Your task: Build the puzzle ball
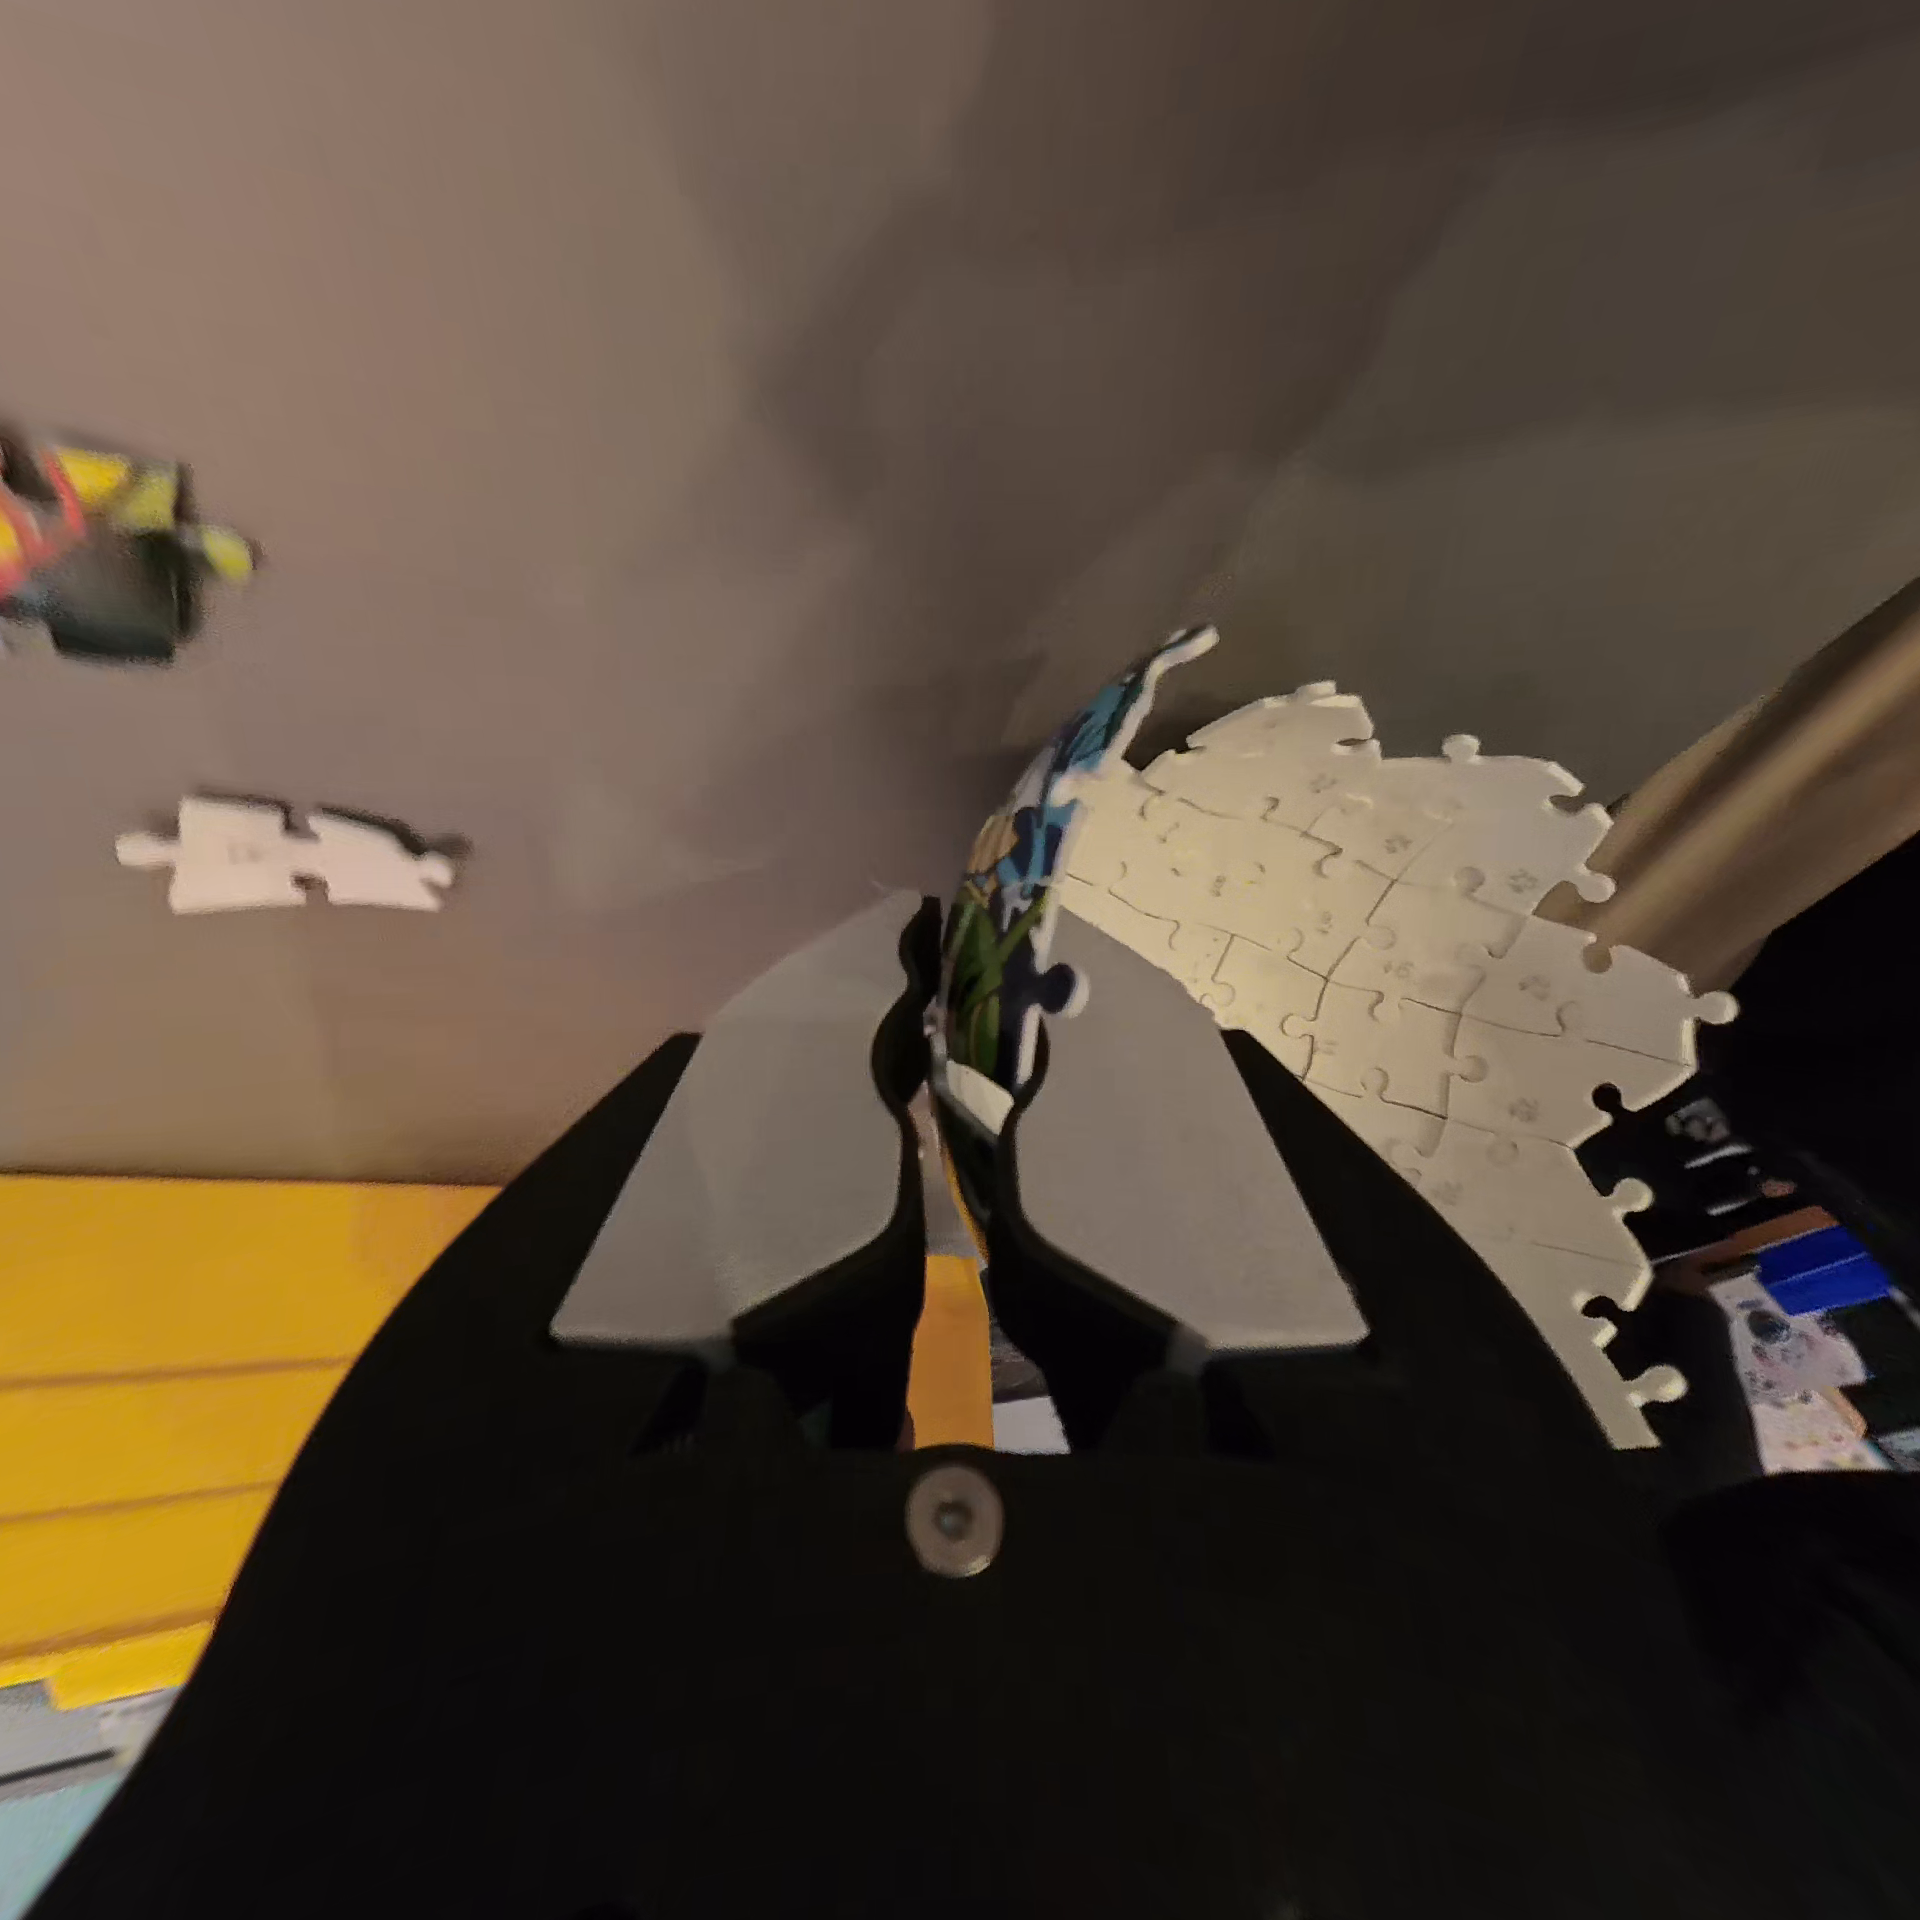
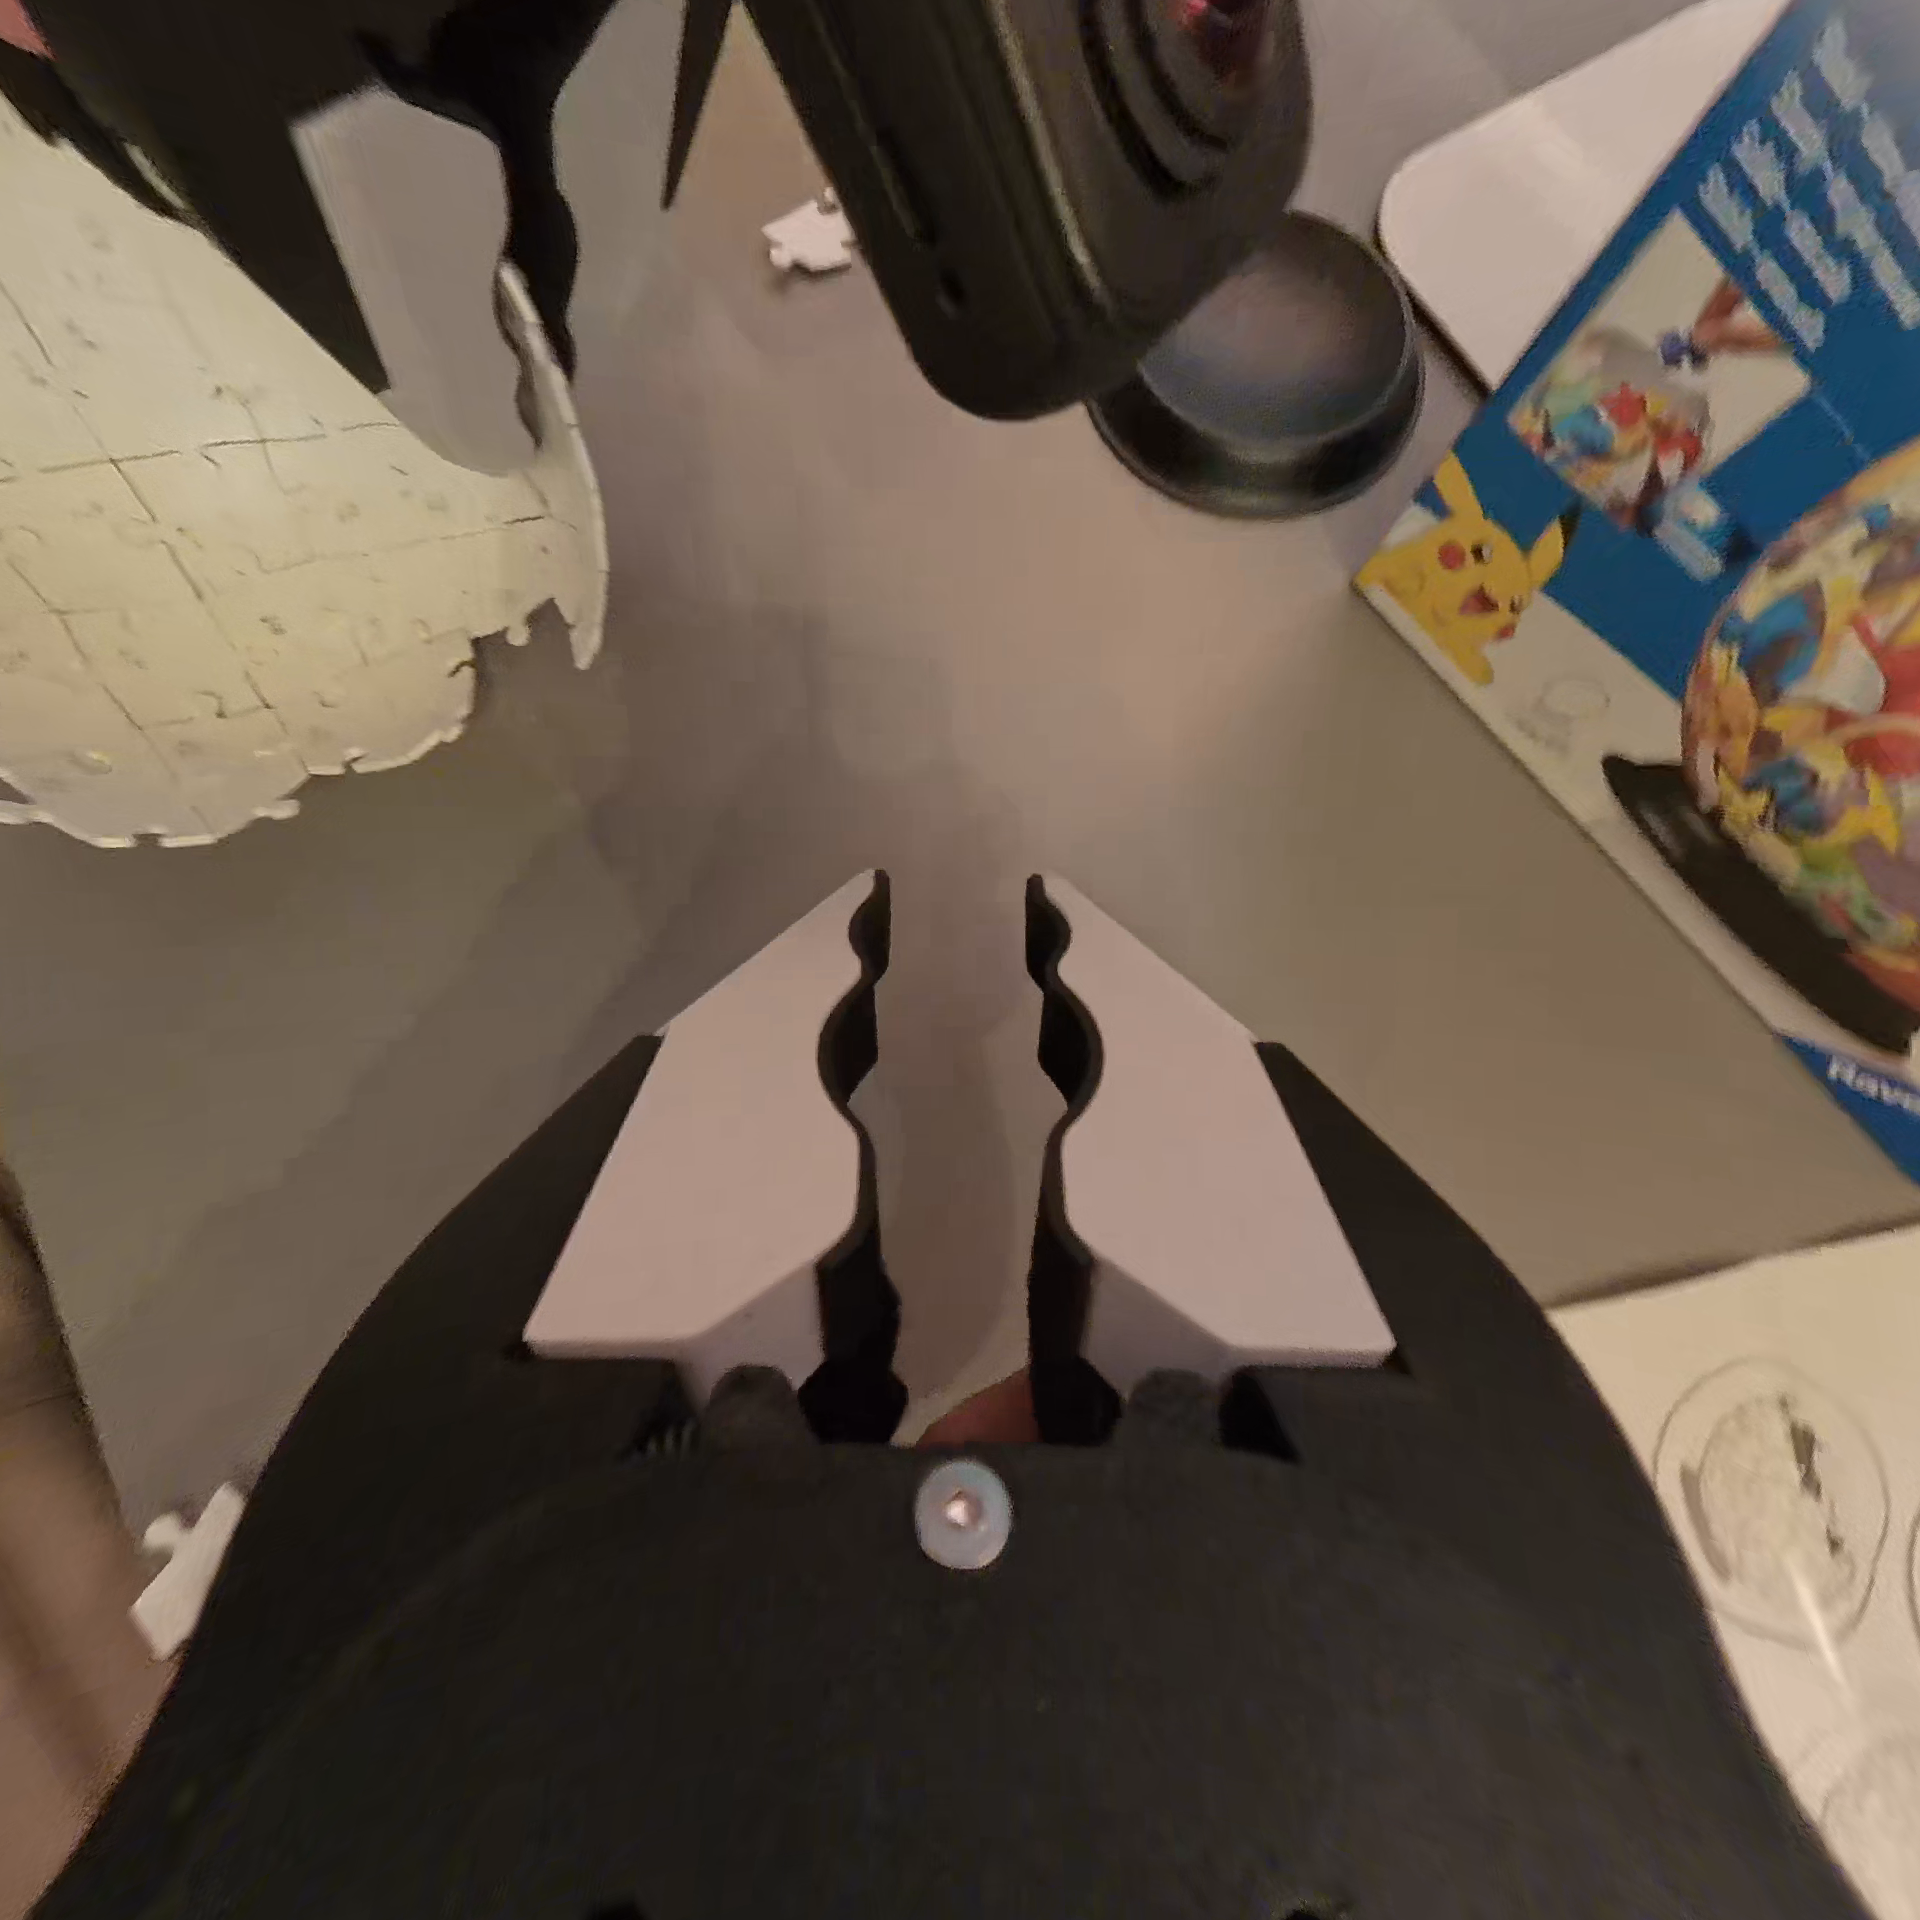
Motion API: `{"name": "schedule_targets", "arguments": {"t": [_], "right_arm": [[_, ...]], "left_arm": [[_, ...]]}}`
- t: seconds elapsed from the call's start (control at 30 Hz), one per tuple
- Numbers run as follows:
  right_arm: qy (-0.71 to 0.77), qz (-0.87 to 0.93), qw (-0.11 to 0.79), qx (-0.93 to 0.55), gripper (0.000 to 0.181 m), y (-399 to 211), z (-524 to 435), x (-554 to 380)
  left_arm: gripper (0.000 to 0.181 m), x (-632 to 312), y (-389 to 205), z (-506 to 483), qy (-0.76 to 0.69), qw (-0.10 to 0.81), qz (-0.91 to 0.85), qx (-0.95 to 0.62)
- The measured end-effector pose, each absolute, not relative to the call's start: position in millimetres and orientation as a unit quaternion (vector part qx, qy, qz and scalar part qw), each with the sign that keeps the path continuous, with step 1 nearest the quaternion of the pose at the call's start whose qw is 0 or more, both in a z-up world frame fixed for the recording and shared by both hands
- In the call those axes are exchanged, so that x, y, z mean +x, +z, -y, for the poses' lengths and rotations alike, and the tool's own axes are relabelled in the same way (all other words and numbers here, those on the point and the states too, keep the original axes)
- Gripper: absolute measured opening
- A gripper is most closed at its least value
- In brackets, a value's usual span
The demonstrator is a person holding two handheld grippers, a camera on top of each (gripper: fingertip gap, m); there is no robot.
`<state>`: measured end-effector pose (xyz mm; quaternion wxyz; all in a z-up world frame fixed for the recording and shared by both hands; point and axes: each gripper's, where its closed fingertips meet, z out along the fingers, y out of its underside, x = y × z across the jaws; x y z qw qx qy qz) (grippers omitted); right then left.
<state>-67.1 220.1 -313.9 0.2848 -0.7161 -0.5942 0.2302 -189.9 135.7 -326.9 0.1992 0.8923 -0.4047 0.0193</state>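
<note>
Left gripper (image 1: 961, 997) clamped on ball shell (image 1: 1382, 966) rim, held above table (image 1: 623, 364); right gripper (image 2: 956, 914) apart, empty.

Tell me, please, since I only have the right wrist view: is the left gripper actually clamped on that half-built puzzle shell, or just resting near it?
Observer: The left gripper is shut on the rim of the puzzle shell, pinching its edge between both fingers.

Operator: Thank you. Which side of the shell faces its camera?

Observer: Mostly the white inner side; the printed outer face shows only as a thin coloured strip at the gripped edge.

Operator: Are any loose pieces visible over there?

Observer: Yes, a white joined pair of pieces lies on the grey table, left of the shell and apart from it.
</note>
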Motion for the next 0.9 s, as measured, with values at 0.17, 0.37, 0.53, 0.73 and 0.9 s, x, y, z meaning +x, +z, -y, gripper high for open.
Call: {"name": "schedule_targets", "arguments": {"t": [0.17,0.37,0.53,0.73,0.9], "right_arm": [[0.232,0.629,0.279,-0.688,0.030,-321,-217,-110],[0.228,0.667,0.304,-0.640,0.035,-322,-227,-174],[0.197,0.681,0.284,-0.645,0.044,-341,-247,-211],[0.195,0.645,0.295,-0.677,0.026,-349,-263,-229],[0.220,0.627,0.290,-0.689,0.025,-348,-264,-227]], "left_arm": [[0.007,-223,-323,-119,0.023,0.194,0.368,0.909],[0.007,-250,-323,-109,0.026,0.181,0.337,0.924],[0.007,-261,-327,-104,0.039,0.177,0.320,0.930],[0.007,-271,-330,-102,0.052,0.170,0.310,0.934],[0.007,-272,-330,-104,0.057,0.168,0.314,0.933]]}}
